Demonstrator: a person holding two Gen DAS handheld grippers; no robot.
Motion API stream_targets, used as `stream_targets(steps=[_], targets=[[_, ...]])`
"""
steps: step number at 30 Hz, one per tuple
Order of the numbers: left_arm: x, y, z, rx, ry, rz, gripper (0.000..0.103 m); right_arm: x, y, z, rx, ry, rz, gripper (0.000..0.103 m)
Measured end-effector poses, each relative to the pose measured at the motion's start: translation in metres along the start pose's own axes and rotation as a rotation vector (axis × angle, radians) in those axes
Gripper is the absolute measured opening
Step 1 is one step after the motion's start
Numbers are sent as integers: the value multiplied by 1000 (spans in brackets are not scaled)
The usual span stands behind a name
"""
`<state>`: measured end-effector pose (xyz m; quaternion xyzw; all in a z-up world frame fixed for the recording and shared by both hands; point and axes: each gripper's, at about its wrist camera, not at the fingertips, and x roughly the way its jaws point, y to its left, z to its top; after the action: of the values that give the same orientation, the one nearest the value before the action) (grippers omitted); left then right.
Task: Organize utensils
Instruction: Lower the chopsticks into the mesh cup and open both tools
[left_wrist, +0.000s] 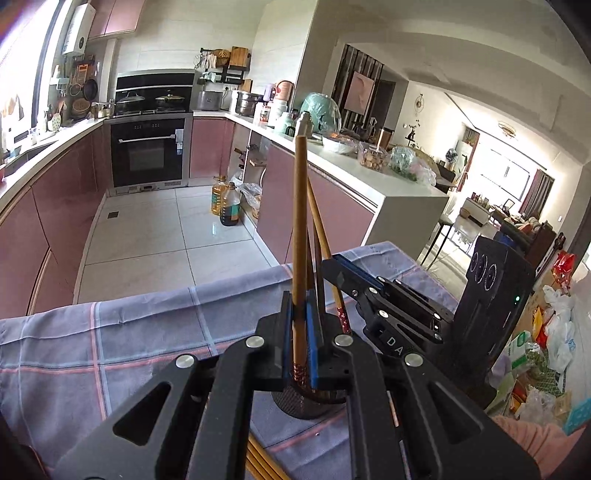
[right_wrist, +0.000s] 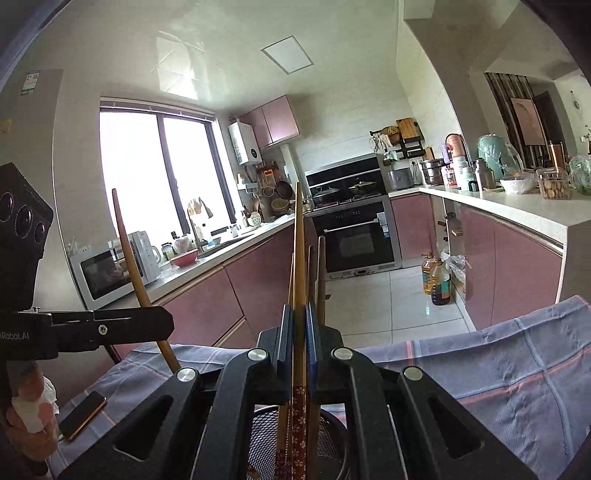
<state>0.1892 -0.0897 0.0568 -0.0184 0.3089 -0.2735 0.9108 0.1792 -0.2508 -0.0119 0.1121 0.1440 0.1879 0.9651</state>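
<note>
Wooden chopstick upright, pinched in L gripper | R gripper clamps 2nd chopstick over mesh holder

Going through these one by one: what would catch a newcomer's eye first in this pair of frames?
Each gripper is shut on a chopstick standing almost upright in the middle of its own view: the left gripper on a chopstick, the right gripper on another chopstick. Below them sits a black mesh holder with more sticks, on a checked cloth.
</note>
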Motion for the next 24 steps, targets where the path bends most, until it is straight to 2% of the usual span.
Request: stream_targets(steps=[8, 13, 20, 22, 24], targets=[[32, -2, -13, 55, 114, 1, 8, -3, -13, -7, 33, 159, 6, 6], [49, -2, -15, 62, 156, 11, 8, 3, -13, -6, 44, 248, 15, 8], [66, 2, -15, 42, 179, 23, 9, 4, -13, -10, 75, 275, 5, 9], [67, 3, -16, 32, 175, 20, 11, 0, -13, -9, 77, 271, 2, 19], [65, 6, -19, 22, 166, 21, 13, -4, -12, -8, 71, 265, -2, 23]])
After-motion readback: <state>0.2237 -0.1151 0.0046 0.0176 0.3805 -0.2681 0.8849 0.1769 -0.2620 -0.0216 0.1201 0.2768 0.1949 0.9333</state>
